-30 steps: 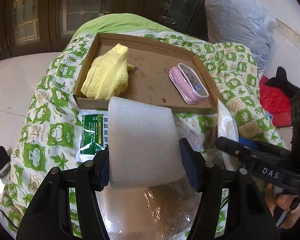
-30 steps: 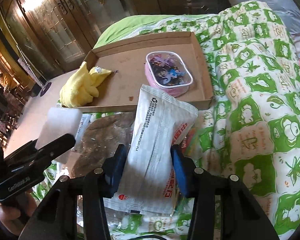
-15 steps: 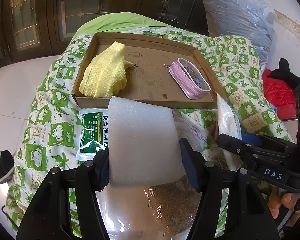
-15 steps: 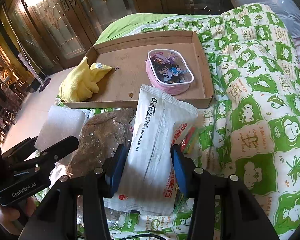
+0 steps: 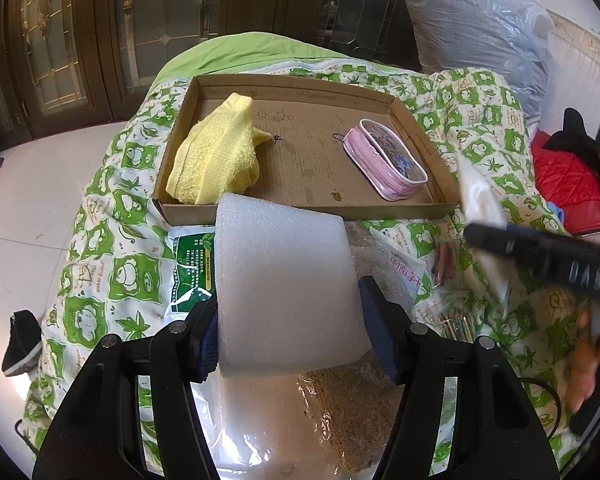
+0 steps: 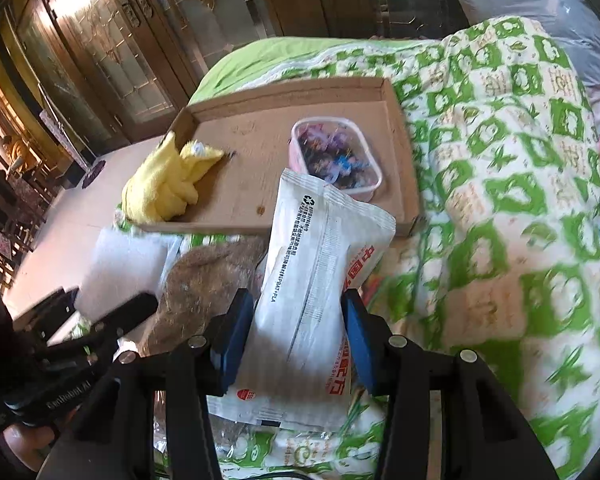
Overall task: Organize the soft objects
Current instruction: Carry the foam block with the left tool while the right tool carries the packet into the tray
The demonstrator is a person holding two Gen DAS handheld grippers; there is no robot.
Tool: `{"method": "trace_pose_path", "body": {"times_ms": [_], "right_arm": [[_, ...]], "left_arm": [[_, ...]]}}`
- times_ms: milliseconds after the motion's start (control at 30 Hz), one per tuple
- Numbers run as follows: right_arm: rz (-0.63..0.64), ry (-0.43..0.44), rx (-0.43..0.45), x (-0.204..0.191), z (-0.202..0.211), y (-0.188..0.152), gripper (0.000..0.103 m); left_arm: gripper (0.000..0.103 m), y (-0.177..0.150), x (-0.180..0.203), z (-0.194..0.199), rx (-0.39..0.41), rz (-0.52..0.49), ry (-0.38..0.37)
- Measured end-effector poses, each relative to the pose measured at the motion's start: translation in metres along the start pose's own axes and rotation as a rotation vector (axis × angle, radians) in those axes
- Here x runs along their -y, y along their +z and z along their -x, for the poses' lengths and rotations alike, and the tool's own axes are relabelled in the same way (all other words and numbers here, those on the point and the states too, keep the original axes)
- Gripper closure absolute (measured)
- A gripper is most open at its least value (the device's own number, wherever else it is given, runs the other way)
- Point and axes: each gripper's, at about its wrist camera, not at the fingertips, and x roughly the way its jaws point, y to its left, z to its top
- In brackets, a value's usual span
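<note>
Left gripper (image 5: 288,330): one, its two fingers pressing in on the sides of one white foam block (image 5: 284,292), holding it raised in front of the near edge of the cardboard tray (image 5: 300,212).

Right gripper (image 6: 296,330): one, its two blue-padded fingers closing around one white printed packet (image 6: 316,272), the packet's upper end leaning over the tray's near edge toward the near right corner.

Cardboard tray: one shallow open box, lying on the green and white quilt (image 6: 500,208); two things are resting inside it.

Yellow towel (image 5: 216,160): one, bunched, lying in the tray's near left corner and touching the left wall.

Pink pouch (image 5: 386,164): one, with a clear printed top, sitting on the tray's right side near the right wall, well apart from the towel.

Green packet (image 5: 190,268): one, lying on the quilt just outside the tray's near edge, partly hidden behind the foam block.

Brown-filled clear bag (image 6: 204,280): one, lying on the quilt between the two grippers, below the tray's near edge.

Grey plastic sack (image 5: 480,36): one, bulging beyond the far right corner of the quilt.

Red cloth (image 5: 564,176): one piece, showing past the quilt's right edge.

Black shoe (image 5: 22,340): one, sitting on the pale floor by the quilt's left edge.
</note>
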Motion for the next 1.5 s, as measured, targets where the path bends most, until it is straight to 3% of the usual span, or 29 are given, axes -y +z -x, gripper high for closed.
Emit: {"method": "trace_pose_path", "body": {"times_ms": [200,500,633,800,967,1200,1367,1500], "right_arm": [[0.013,-0.049,-0.027,0.023,-0.003,0.028,0.057],[0.066,-0.184,-0.067,0.047,-0.047,0.071,0.057],[0.166,-0.274,-0.009,0.036,-0.063,0.083,0.057],[0.240,-0.315,0.034,0.021,-0.078,0.091,0.057],[0.291,-0.264,0.038,0.013,-0.087,0.102,0.057],[0.138,-0.013,-0.046,0.043,-0.105,0.127,0.057],[0.025,0.167,-0.135,0.052,-0.121,0.125,0.057],[0.112,0.039,-0.063,0.034,-0.111,0.128,0.057]], "left_arm": [[0.041,0.001,0.001,-0.002,-0.008,0.003,-0.007],[0.041,0.004,0.002,-0.003,-0.009,0.000,-0.029],[0.041,0.014,0.000,-0.005,-0.019,0.012,-0.042],[0.041,0.036,0.006,-0.017,-0.031,-0.009,-0.041],[0.041,0.062,0.017,-0.039,-0.056,-0.023,-0.039],[0.041,0.101,0.027,-0.077,-0.095,-0.045,-0.024],[0.041,0.106,0.023,-0.093,-0.108,-0.046,0.014],[0.041,0.101,0.018,-0.101,-0.129,-0.048,0.047]]}}
